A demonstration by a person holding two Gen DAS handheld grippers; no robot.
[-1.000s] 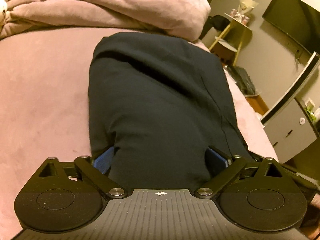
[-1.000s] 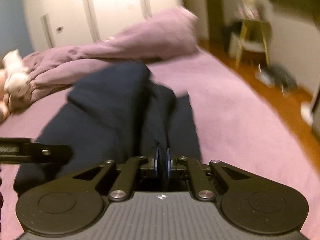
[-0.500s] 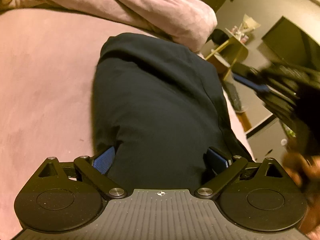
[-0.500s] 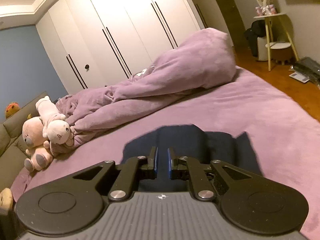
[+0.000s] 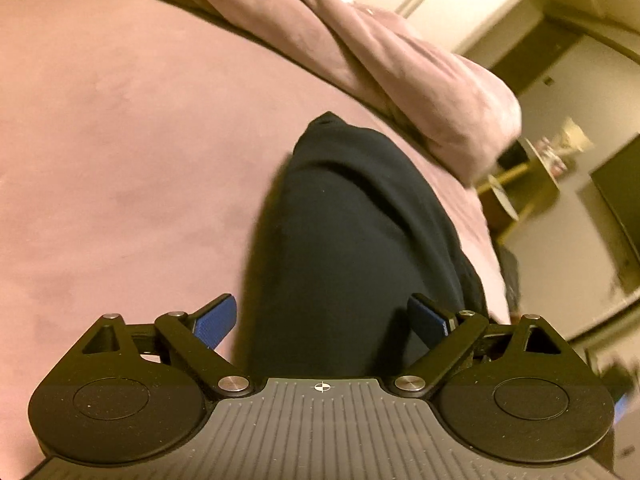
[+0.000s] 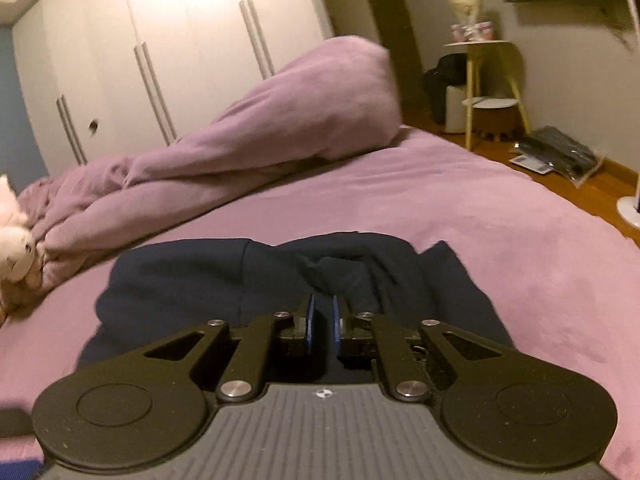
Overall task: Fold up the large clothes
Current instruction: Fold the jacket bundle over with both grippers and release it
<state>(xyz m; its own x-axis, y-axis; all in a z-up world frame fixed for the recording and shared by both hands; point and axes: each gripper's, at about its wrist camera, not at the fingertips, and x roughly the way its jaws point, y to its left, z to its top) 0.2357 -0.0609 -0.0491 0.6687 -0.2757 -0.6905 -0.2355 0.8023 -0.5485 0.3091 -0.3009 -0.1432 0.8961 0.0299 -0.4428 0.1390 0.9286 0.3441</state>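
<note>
A dark navy garment (image 5: 360, 232) lies folded into a long narrow shape on the pink bed (image 5: 120, 160). My left gripper (image 5: 324, 320) is open, its blue pads (image 5: 214, 320) spread wide on either side of the garment's near end. In the right wrist view the garment (image 6: 192, 280) lies bunched in front of me. My right gripper (image 6: 322, 320) hovers at its near edge with its blue pads (image 6: 310, 322) close together and a narrow gap between them. Nothing shows in that gap.
A rumpled pink duvet (image 6: 256, 136) is heaped along the far side of the bed. A plush toy (image 6: 12, 236) lies at the left. White wardrobes (image 6: 160, 40) stand behind. A yellow side table (image 6: 492, 80) and bags (image 6: 560, 156) stand on the floor to the right.
My right gripper let go of the garment's fold, lifted, and has come down near the garment's edge. My left gripper stayed open and swung left, so the garment sits further right in its view.
</note>
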